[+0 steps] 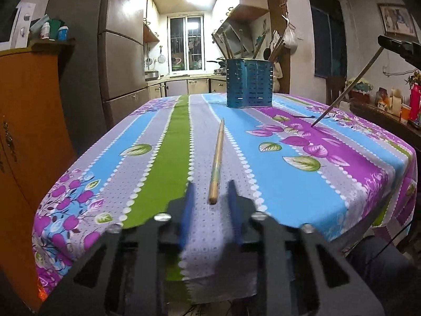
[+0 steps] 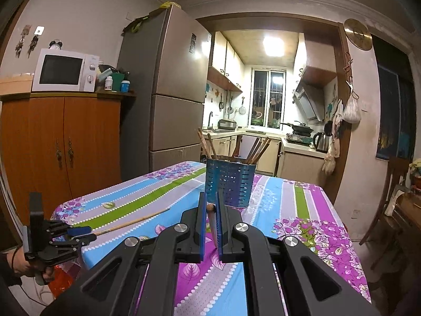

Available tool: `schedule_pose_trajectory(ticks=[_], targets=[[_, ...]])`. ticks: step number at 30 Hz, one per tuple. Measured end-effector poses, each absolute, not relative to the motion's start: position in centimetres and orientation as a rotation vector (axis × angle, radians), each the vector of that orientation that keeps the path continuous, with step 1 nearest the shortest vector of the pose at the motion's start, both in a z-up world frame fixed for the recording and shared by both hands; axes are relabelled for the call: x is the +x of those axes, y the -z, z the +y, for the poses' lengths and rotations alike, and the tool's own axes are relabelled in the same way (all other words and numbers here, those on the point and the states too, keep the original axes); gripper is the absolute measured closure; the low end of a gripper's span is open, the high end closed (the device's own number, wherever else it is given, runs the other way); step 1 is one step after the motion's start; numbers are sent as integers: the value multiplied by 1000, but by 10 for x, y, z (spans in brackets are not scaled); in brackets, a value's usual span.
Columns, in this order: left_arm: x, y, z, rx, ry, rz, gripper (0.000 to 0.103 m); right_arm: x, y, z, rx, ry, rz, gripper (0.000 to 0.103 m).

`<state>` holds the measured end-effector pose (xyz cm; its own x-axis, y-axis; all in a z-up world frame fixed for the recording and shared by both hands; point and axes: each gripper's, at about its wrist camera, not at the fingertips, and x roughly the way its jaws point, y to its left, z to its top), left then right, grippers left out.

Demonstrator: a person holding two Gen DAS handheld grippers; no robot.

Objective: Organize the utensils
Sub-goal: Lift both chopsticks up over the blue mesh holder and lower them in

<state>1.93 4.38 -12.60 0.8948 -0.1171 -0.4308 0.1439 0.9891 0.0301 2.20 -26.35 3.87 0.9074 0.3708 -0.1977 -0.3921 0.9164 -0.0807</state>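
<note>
A blue perforated utensil holder (image 1: 249, 84) with several chopsticks stands at the far end of the table; it also shows in the right wrist view (image 2: 229, 184). A light wooden chopstick (image 1: 217, 162) lies on the cloth, its near end between my left gripper's (image 1: 210, 187) open fingers. In the right wrist view the same chopstick (image 2: 131, 222) lies in front of my left gripper (image 2: 80, 234). My right gripper (image 2: 211, 205) is shut on a dark chopstick (image 2: 212, 223), held above the table with its tip pointing down. That dark chopstick (image 1: 344, 92) also shows in the left wrist view.
The table carries a striped floral cloth (image 1: 276, 163). An orange cabinet (image 2: 60, 147) with a microwave (image 2: 65, 69) stands to the left, a fridge (image 2: 173, 100) behind it. A wooden chair (image 2: 389, 197) and a cluttered sideboard (image 1: 389, 105) stand to the right.
</note>
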Motion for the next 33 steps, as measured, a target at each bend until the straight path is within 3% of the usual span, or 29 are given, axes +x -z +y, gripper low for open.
schedule_pose_trajectory(ticks=[13, 22, 33], targets=[[16, 121, 42, 63, 120, 416, 98, 19, -37, -259, -127, -396, 176, 95], [6, 51, 28, 146, 146, 270, 98, 20, -47, -261, -131, -401, 141, 95], [54, -12, -9, 214, 174, 117, 98, 38, -69, -265, -118, -423, 106, 95]])
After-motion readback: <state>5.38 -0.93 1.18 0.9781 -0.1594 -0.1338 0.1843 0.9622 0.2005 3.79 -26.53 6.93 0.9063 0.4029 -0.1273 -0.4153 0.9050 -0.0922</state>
